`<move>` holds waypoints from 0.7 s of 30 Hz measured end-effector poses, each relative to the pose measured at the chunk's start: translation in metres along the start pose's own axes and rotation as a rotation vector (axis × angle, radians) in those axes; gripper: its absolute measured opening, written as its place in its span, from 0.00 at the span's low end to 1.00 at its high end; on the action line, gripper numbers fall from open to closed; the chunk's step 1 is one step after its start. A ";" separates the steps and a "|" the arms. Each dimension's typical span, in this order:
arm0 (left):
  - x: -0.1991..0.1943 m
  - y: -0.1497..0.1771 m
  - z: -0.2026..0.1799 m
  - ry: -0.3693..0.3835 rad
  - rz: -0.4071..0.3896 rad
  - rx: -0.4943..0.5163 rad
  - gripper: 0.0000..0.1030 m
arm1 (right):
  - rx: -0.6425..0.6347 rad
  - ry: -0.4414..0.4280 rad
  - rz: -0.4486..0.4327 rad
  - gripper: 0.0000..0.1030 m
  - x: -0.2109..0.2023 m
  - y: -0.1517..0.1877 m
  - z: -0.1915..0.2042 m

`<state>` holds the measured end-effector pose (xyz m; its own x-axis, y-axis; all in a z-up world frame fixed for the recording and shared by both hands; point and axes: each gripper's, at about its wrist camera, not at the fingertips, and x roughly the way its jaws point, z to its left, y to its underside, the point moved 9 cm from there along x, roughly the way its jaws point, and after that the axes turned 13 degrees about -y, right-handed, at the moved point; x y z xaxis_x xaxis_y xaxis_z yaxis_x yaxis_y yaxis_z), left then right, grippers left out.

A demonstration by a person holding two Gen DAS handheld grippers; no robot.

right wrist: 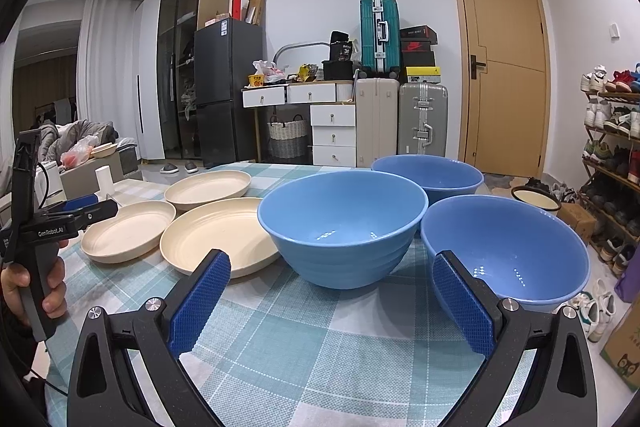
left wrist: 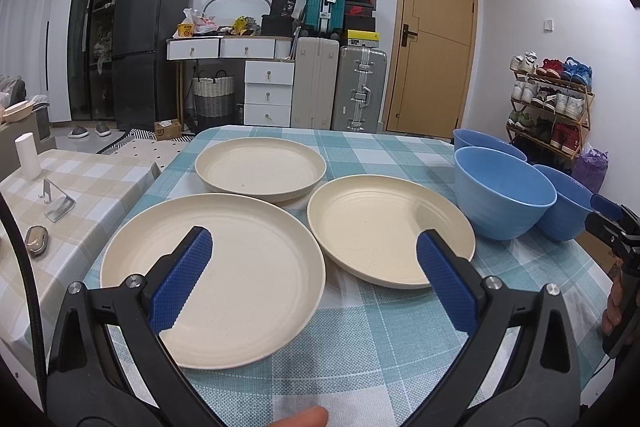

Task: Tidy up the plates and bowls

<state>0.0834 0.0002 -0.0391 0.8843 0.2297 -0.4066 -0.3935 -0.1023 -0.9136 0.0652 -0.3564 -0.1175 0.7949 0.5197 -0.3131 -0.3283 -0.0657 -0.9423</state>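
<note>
Three cream plates lie on the checked tablecloth: a near-left plate (left wrist: 224,287), a right plate (left wrist: 384,227) and a far plate (left wrist: 260,167). Three blue bowls stand to their right: a middle bowl (right wrist: 340,227), a far bowl (right wrist: 432,175) and a near-right bowl (right wrist: 516,255). My left gripper (left wrist: 316,251) is open, hovering above the near edges of the two closer plates, holding nothing. My right gripper (right wrist: 332,275) is open in front of the middle and near-right bowls, empty. The right gripper (left wrist: 612,223) also shows at the edge of the left wrist view.
A lower side table (left wrist: 80,187) with a beige checked cloth, a white cylinder (left wrist: 27,155) and a small stand (left wrist: 58,203) adjoins the left. A shoe rack (right wrist: 612,155) and cardboard boxes (right wrist: 624,351) stand on the right. A hand (right wrist: 44,287) grips the left tool.
</note>
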 end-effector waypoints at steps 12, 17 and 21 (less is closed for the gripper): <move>0.003 0.000 0.000 0.001 0.002 -0.002 0.99 | -0.001 0.000 -0.005 1.00 -0.003 0.000 0.007; 0.003 0.000 0.000 0.001 0.003 -0.003 0.99 | -0.005 -0.003 -0.006 1.00 -0.002 -0.001 0.008; 0.003 0.000 0.000 0.002 0.003 -0.004 0.99 | -0.006 -0.006 -0.007 1.00 -0.003 -0.003 0.009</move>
<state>0.0865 0.0011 -0.0404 0.8836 0.2270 -0.4096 -0.3955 -0.1066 -0.9122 0.0597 -0.3500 -0.1127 0.7941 0.5250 -0.3063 -0.3201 -0.0672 -0.9450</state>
